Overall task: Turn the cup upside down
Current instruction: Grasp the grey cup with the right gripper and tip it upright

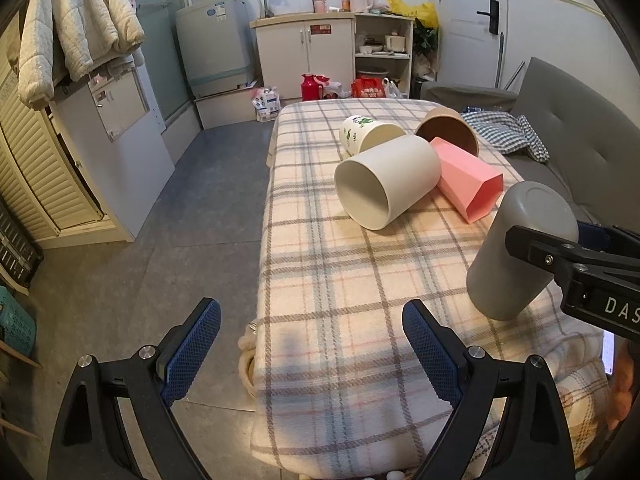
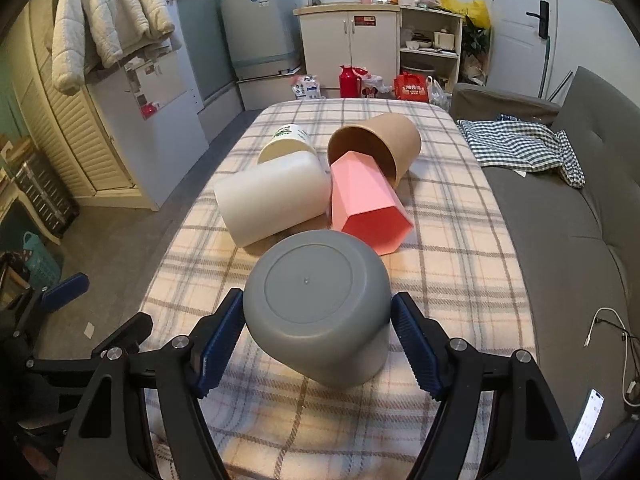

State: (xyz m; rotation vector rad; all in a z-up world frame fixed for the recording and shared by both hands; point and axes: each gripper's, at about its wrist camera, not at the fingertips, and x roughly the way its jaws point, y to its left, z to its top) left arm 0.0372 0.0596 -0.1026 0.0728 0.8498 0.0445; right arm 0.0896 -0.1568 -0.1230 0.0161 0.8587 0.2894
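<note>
A grey cup [image 2: 320, 308] sits between the blue pads of my right gripper [image 2: 318, 336], tilted with its flat base toward the camera and its mouth down toward the plaid tablecloth [image 2: 452, 248]. In the left wrist view the grey cup [image 1: 520, 252] is at the right, held by the right gripper [image 1: 532, 246]. My left gripper [image 1: 312, 344] is open and empty over the table's near left edge. Behind lie a white cup [image 2: 272, 204], a pink hexagonal cup [image 2: 368, 204], a brown cup [image 2: 380, 140] and a printed cup [image 2: 288, 140], all on their sides.
A grey sofa [image 2: 560, 216] with a checked cloth [image 2: 524, 144] runs along the table's right side. A phone [image 2: 586, 428] and cable lie on it. Floor, washing machine [image 2: 264, 28] and cabinets are to the left and behind.
</note>
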